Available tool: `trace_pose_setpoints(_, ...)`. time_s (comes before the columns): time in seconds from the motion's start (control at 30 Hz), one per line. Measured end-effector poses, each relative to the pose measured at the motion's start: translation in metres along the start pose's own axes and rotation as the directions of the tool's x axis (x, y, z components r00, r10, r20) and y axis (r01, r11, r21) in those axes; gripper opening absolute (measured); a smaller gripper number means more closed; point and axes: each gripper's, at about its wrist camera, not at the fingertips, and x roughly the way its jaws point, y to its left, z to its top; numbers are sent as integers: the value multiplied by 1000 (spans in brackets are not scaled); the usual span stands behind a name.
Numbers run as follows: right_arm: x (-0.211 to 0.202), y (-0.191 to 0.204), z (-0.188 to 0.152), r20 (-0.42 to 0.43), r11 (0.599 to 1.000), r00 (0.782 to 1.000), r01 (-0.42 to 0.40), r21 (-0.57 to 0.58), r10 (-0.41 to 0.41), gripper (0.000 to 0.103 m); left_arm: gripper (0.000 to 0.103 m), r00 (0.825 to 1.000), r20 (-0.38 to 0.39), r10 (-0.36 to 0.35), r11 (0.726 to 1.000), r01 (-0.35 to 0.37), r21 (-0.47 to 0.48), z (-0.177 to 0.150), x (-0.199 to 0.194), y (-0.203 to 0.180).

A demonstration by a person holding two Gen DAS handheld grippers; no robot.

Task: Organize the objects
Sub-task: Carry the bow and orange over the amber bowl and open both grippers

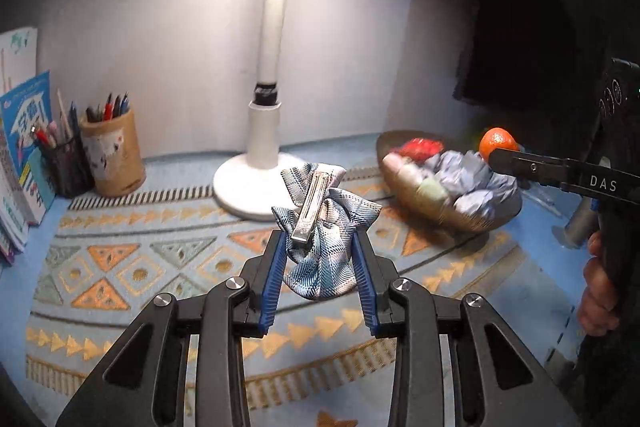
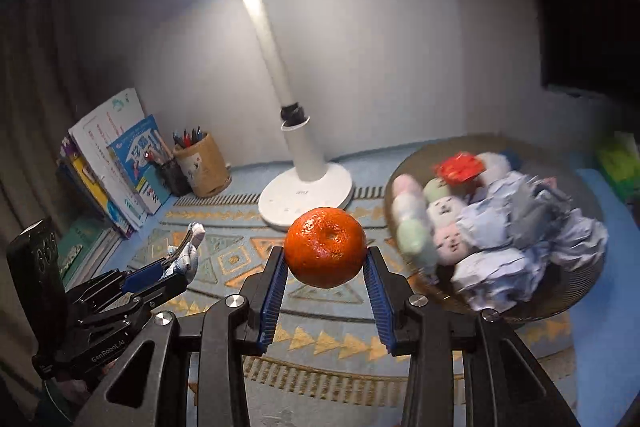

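Observation:
My left gripper is shut on a blue plaid fabric hair bow with a silver metal clip, held above the patterned mat. It also shows at the left of the right wrist view. My right gripper is shut on an orange tangerine, held above the mat left of the bowl. The tangerine shows in the left wrist view over the bowl's far side. The round brown bowl holds pastel plush toys, a red packet and crumpled pale-blue paper.
A white desk lamp stands at the back centre on the patterned mat. A bamboo pen holder, a dark mesh pen cup and upright books stand at the back left. A green box lies far right.

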Motion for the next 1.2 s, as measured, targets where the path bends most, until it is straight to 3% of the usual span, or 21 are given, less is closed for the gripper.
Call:
trace_pose_setpoints(0.2,-67,-46,47,193,990,973,112,81,-126,38,30,992,91,-89,995,85,43,73,16,-46)
trace_pose_setpoints(0.3,-77,-67,66,227,975,952,179,129,-205,38,30,986,102,-133,990,128,58,101,39,-69)
trace_pose_setpoints(0.43,-75,-101,81,233,955,940,197,222,-248,38,30,978,105,-183,982,176,70,120,74,-94)
trace_pose_setpoints(0.73,-34,-150,84,172,920,930,267,286,-324,38,30,978,36,-206,976,203,76,114,148,-127)
trace_pose_setpoints(1.13,7,-189,62,113,915,956,220,337,-271,39,31,976,-16,-217,969,218,114,96,175,-132)
trace_pose_setpoints(1.2,13,-194,61,97,913,962,206,352,-254,46,46,977,-9,-213,970,213,115,93,174,-135)
